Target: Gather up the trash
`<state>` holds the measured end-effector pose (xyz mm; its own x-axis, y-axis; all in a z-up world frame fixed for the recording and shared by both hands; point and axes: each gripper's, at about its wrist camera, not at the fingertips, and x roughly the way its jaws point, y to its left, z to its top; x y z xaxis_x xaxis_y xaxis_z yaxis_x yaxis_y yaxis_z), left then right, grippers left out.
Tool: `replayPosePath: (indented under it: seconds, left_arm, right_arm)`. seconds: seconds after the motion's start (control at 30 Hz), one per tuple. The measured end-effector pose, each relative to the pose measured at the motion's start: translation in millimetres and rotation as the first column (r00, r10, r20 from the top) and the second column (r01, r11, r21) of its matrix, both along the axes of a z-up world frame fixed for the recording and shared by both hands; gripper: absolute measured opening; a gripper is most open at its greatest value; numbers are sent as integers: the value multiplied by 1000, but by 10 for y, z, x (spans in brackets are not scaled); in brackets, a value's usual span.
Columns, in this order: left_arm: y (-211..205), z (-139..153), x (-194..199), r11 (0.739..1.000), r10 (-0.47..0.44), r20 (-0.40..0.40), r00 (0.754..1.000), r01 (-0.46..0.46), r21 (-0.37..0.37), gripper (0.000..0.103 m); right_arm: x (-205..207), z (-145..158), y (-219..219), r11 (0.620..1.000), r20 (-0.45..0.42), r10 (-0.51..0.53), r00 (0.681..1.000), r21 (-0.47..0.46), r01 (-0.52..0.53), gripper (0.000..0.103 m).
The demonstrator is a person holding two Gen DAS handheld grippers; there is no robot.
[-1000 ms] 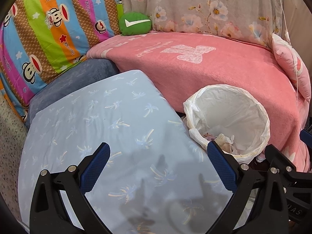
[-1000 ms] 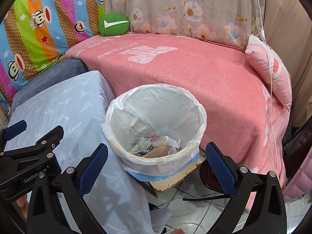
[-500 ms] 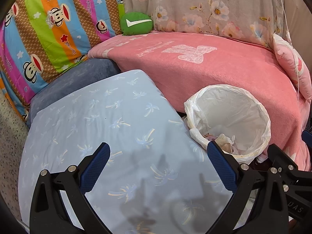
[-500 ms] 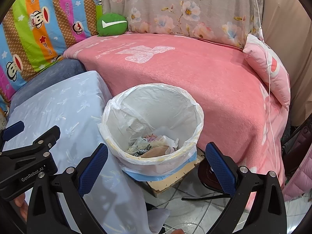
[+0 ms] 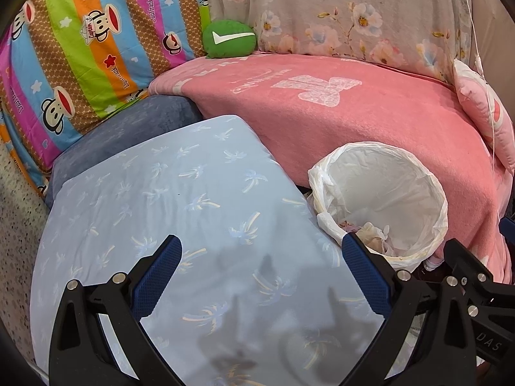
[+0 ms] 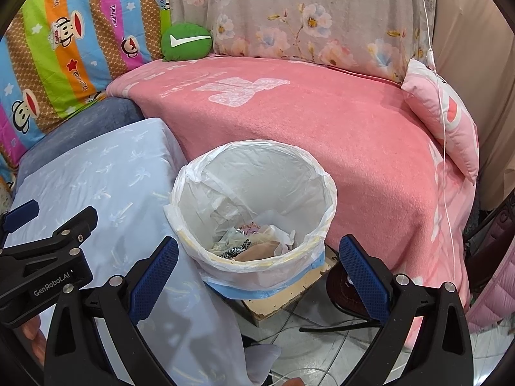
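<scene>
Bin mouth: the lined waste bin (image 6: 254,199) is standing open, nothing covering its rim.
Left flank: the pale blue cushion (image 5: 180,225) is pressing against the bin.
Behind: the pink blanket (image 6: 322,122) is crowding the far rim.
Above cushion: air is lying clear.

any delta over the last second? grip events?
No grip events. Left gripper and right gripper are open and empty as before, with only slight camera drift. White-lined trash bin, its trash, the light blue palm-print cushion and pink blanket look unmoved.
</scene>
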<state>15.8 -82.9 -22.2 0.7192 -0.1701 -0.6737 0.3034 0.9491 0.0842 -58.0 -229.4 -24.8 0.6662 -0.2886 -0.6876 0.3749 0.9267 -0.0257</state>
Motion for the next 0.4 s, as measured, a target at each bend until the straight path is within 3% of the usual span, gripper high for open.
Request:
replayPosePath:
  seconds: [0.4]
  left_arm:
    - [17, 11, -11, 1000, -12, -9, 1000, 12, -9, 96]
  right_arm:
    - [3, 25, 17, 1000, 0, 1, 1000, -1, -1, 98]
